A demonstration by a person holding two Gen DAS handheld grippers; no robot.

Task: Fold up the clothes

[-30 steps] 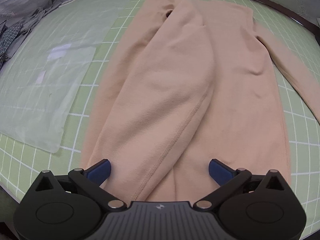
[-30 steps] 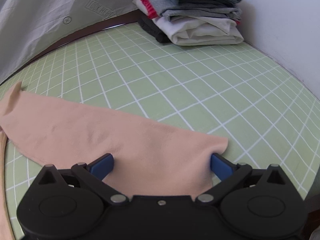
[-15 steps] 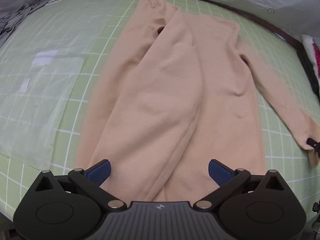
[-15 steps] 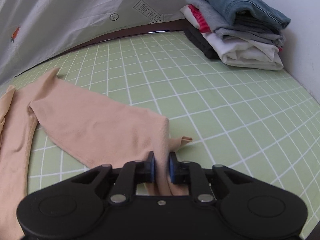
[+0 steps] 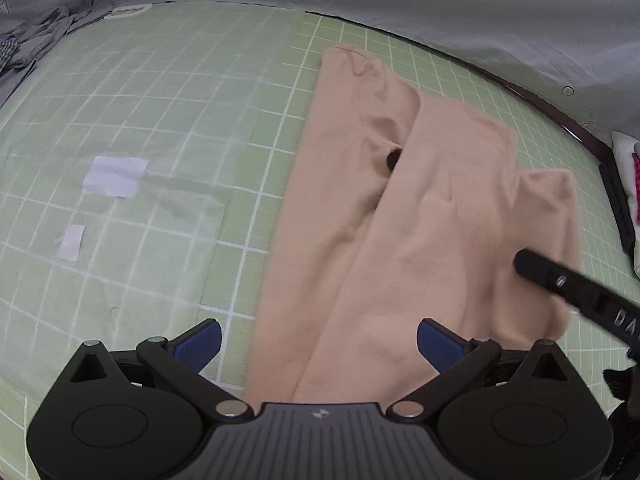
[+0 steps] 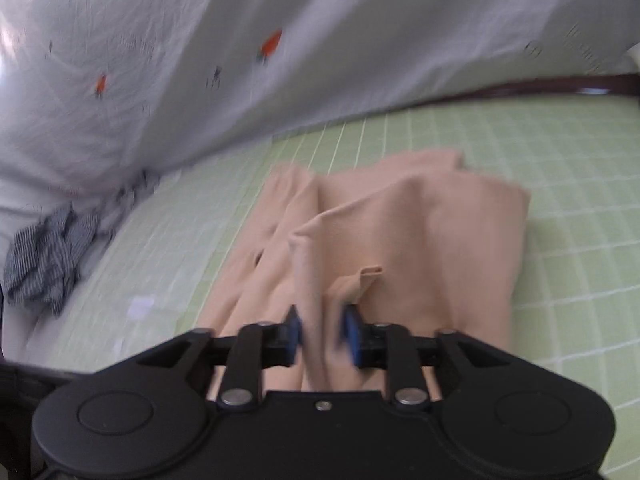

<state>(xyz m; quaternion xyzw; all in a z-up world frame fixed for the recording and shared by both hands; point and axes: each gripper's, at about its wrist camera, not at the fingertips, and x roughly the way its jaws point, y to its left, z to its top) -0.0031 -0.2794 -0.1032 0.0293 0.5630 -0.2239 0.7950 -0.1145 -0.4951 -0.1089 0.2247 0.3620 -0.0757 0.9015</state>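
Observation:
A peach long-sleeved top (image 5: 408,216) lies lengthwise on the green grid mat (image 5: 192,128). Its left sleeve is folded over the body, and its right sleeve (image 6: 420,232) now lies doubled across the body too. My left gripper (image 5: 318,340) hovers open over the near end of the top, nothing between its blue pads. My right gripper (image 6: 322,330) is over the top; its jaws are opening, with the sleeve end loose between them. One black finger (image 5: 560,280) of the right gripper reaches in from the right in the left wrist view.
Folded clothes (image 5: 628,176) are stacked at the mat's right end. Crumpled checked garments (image 6: 48,256) lie at the left end. A clear plastic sheet with white labels (image 5: 116,176) covers the mat left of the top. A white cloth (image 6: 280,60) hangs behind the dark rim (image 5: 560,116).
My right gripper shut on the sleeve end, carried it left over the top's body, and its jaws have since parted. The left gripper stayed open and shifted along the mat.

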